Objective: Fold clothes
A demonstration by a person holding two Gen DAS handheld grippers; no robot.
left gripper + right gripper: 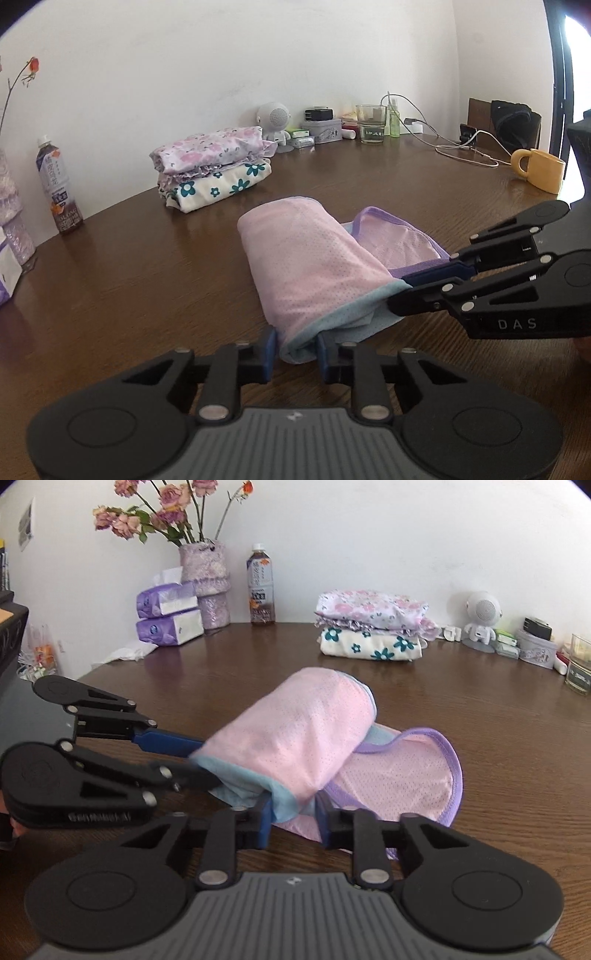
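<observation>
Both grippers pinch the blue hem of the pink top [314, 258], lifted over the table [147, 277]: left gripper [295, 350] and right gripper [293, 819] narrow on neighbouring corners; its long axis runs away from both jaws, purple-edged part lying beyond

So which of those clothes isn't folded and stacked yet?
The pink mesh garment with purple trim, held by both grippers. The two floral pieces sit folded in a pile near the wall.
</observation>
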